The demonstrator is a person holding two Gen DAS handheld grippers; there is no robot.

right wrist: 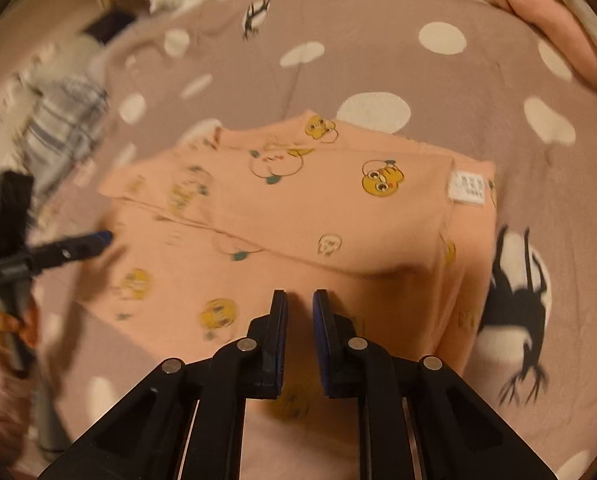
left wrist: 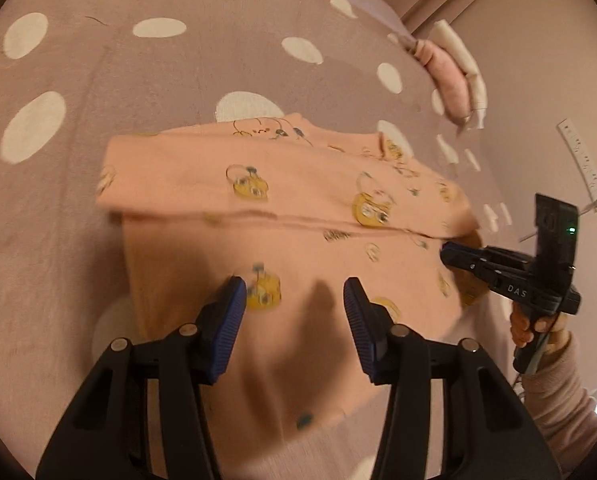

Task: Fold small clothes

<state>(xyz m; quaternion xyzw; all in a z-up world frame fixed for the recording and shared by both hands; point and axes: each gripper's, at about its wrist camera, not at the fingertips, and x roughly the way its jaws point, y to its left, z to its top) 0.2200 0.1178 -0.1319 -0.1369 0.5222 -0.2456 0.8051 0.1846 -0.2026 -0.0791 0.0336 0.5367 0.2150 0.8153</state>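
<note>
The left gripper had black, cut-out arms with silver rivets behind blue ribbed pads; the right gripper matched it, lettered "DAS" behind its fingers, a green light beyond; a ribbed beige sleeve covered the wrist.

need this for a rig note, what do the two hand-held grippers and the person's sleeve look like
Each hand-held gripper is matte black with angular cut-out arms, silver pivot pins and ribbed blue pads: left hand-held gripper, right hand-held gripper. From the left view, the right one carries white DAS lettering, a green light and a cable. The sleeve is a pale pinkish ribbed knit.
</note>
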